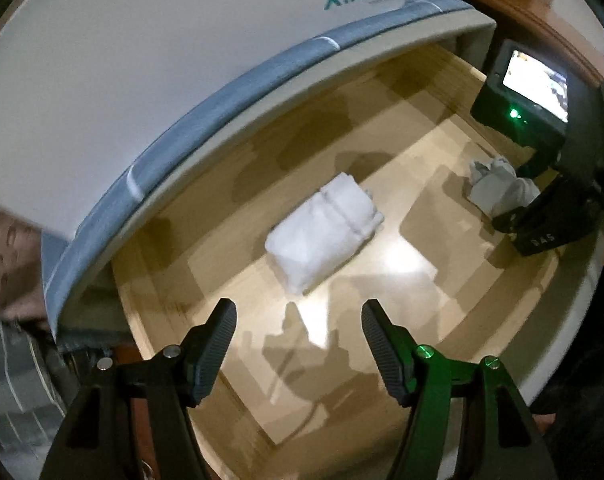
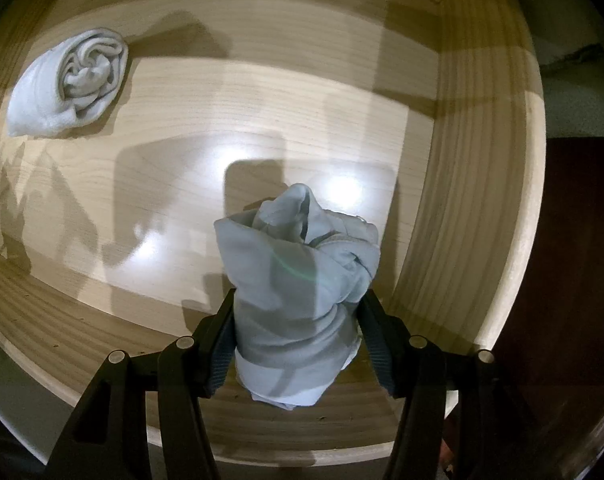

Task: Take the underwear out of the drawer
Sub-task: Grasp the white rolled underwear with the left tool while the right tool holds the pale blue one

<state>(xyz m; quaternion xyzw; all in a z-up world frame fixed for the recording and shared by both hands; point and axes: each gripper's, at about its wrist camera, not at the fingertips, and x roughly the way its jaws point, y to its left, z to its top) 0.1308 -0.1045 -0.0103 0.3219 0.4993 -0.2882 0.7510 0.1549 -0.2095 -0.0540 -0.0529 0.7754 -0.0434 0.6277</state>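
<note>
A rolled pale blue-grey underwear stands upright over the wooden drawer floor, near the right wall. My right gripper is shut on it, its pads pressing the lower half of the roll from both sides. In the left wrist view the same roll shows at the right with the right gripper's black finger against it. A white rolled underwear lies in the middle of the drawer, also seen as the white roll at upper left. My left gripper hangs open above the drawer floor, short of the white roll, with nothing between its fingers.
A white mattress with blue piping and a teal label overhangs the drawer's far side. The drawer's wooden side wall rises close to the right gripper. Striped cloth lies at lower left. The right gripper's lit screen shows at upper right.
</note>
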